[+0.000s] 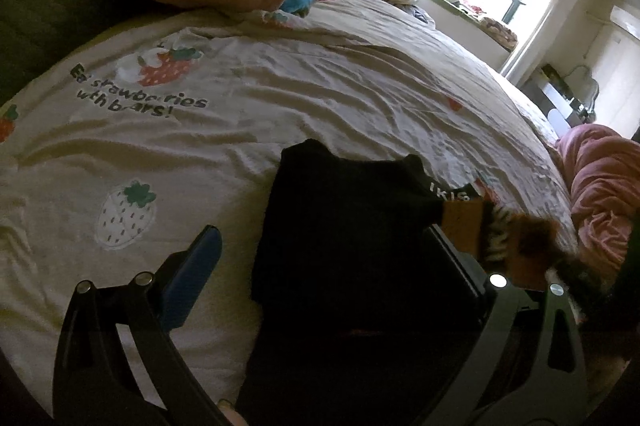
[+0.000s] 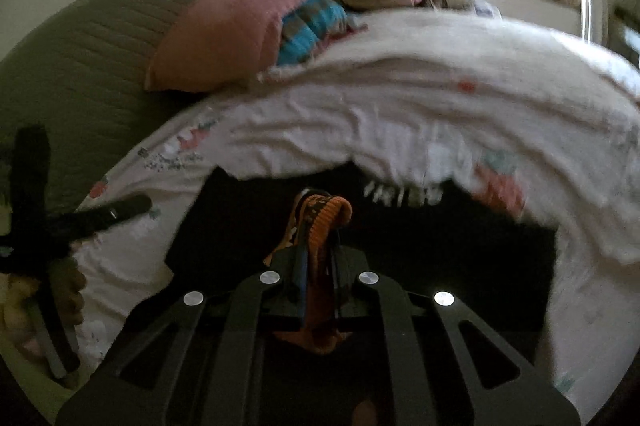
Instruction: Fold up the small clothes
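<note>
Right gripper clamped on orange sock above black garment, left gripper wide open astride garment's near edge, on strawberry-print bedsheet

The left gripper was built of black linkage arms with triangular cut-outs, joined by round silver pivot pins, and one of its fingers was faced with a blue ribbed pad. The same black arms and four silver pins were seen on the right gripper. Bare skin of the left hand was seen, blurred, around a black handle.
</note>
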